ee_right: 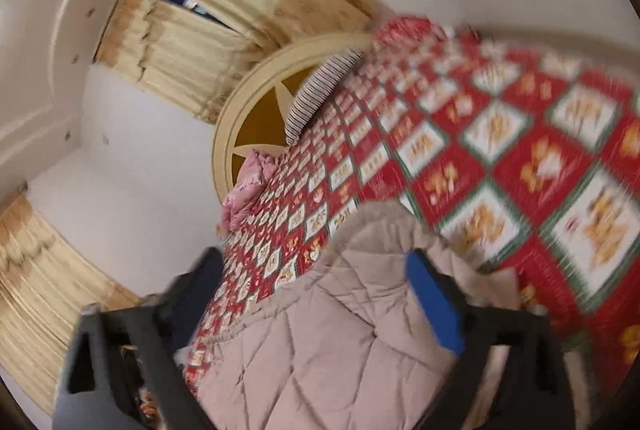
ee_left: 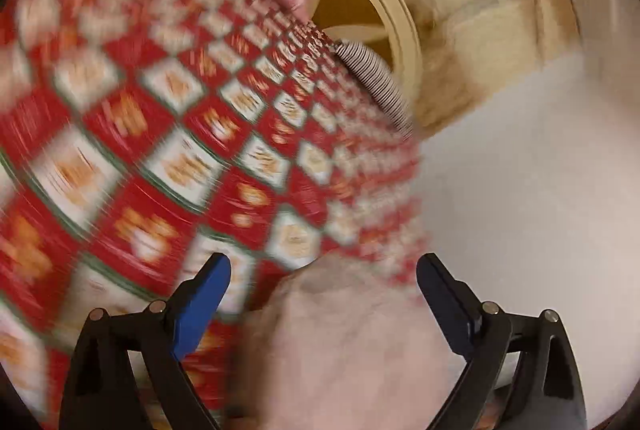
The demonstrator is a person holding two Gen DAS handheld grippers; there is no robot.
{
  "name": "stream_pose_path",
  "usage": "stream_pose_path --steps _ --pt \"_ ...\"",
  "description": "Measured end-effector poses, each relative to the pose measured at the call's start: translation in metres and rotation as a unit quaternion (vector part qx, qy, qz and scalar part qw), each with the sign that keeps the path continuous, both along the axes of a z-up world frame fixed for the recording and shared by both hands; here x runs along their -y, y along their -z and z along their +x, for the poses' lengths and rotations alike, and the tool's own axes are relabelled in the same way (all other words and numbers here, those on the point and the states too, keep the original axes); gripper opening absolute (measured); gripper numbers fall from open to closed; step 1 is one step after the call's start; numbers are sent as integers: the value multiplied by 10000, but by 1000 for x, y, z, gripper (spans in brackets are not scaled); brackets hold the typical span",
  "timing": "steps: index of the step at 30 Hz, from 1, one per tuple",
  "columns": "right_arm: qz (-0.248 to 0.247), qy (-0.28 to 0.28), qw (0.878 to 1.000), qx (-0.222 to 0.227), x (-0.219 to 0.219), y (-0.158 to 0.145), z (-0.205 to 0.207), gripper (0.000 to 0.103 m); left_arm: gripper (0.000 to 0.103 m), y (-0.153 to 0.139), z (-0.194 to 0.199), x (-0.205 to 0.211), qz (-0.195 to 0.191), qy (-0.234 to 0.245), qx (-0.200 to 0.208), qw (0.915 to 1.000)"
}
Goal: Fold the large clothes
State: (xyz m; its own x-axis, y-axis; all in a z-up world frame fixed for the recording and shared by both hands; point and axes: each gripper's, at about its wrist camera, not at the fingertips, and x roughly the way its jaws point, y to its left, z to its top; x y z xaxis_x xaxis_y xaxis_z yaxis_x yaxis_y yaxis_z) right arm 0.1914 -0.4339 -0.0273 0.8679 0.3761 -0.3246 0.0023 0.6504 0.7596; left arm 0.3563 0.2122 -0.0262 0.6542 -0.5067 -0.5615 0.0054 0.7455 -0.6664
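A beige quilted garment [ee_right: 320, 334] lies on a bed covered with a red, white and green patterned bedspread [ee_right: 500, 150]. My right gripper [ee_right: 316, 270] is open, its blue-padded fingers spread on either side of the garment's upper edge, holding nothing. My left gripper [ee_left: 324, 274] is also open, with the same beige garment [ee_left: 336, 346] showing blurred between and below its fingers, over the bedspread [ee_left: 160, 134]. Both views are motion-blurred and tilted.
A round cream headboard [ee_right: 240, 110] with a star cut-out stands at the bed's end. A striped pillow [ee_right: 320, 86] and a pink cloth [ee_right: 248, 190] lie by it. Cream curtains [ee_right: 192, 42] hang on the white wall [ee_left: 520, 190].
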Motion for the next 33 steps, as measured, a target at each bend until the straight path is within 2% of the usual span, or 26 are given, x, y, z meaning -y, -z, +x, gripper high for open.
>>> stream_pose_path --steps 1,2,3,4,6,9,11,13,14,15,17,18,19,21,27,30,33 --pt "-334 -119 9993 -70 -10 -12 -2 56 94 -6 -7 19 561 149 78 9983" --pt "-689 -253 9972 -144 -23 -21 -4 50 94 -9 -16 44 1088 366 221 9932" --pt "-1238 -433 9909 -287 -47 -29 -4 42 94 -11 -22 66 1407 556 355 9879" --pt "-1592 -528 9851 -375 -63 -31 -2 40 94 -12 -30 98 1749 830 540 9796" --pt "-2494 -719 9646 -468 -108 -34 2 40 94 -9 -41 141 2100 1141 767 9680" --pt "-3234 -972 9406 -346 -161 -26 10 40 94 2 -41 207 2518 1372 964 9531" --pt "-3627 -1000 9257 -405 -185 -14 27 40 94 13 -33 243 3087 1303 1125 9355" --pt "-3695 -1091 9210 -578 -194 5 48 40 94 28 -20 264 3629 1005 1081 9201" --pt "-3691 -1094 9202 -714 -195 17 58 40 94 39 -12 271 3815 852 998 9150" --pt "-3712 -1082 9184 -845 -194 29 67 40 94 50 -4 271 3799 831 876 9171" --pt "-3644 -1083 9186 -1078 -191 55 78 40 95 67 6 263 3486 871 680 9307" --pt "-3488 -1069 9251 -1050 -185 65 79 41 95 73 9 256 3248 822 665 9399" --pt "-3340 -1032 9320 -955 -181 68 77 41 96 75 9 252 3146 790 719 9432" --pt "-3190 -1013 9384 -854 -177 73 77 41 96 80 7 257 3168 749 826 9419" --pt "-3283 -1039 9341 -942 -183 75 80 43 98 91 8 271 3423 662 795 9339" --pt "-3532 -1127 9210 -1197 -191 65 85 42 98 93 10 274 3564 652 689 9295" --pt "-4005 -886 9083 -821 -186 33 70 41 98 94 11 274 3564 651 664 9297"
